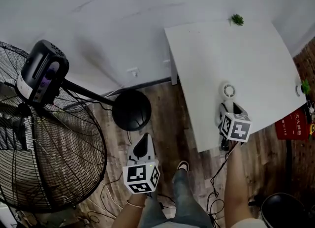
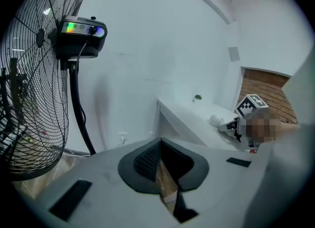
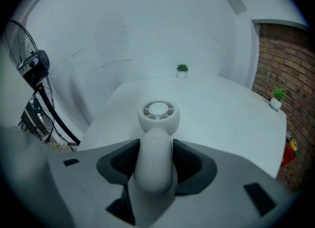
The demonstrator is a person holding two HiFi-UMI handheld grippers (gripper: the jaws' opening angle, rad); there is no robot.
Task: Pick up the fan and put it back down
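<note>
Fan (image 3: 158, 112) clamped in rt claw (image 3: 155, 149).

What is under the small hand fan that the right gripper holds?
The white table lies under the fan. The fingers of the right gripper close on its handle. The fan covers the spot below, so contact cannot be seen.

The white table (image 1: 256, 59) carries a tiny potted plant (image 1: 237, 19) at its 12 o'clock edge and a second potted plant (image 1: 303, 87) at 3 o'clock. A white handheld fan (image 1: 228, 91) is toward 6 o'clock; whether it touches the top cannot be told. On the wooden floor (image 1: 167, 138), at the table's 9 o'clock, stands a round black fan base (image 1: 131, 110).
</note>
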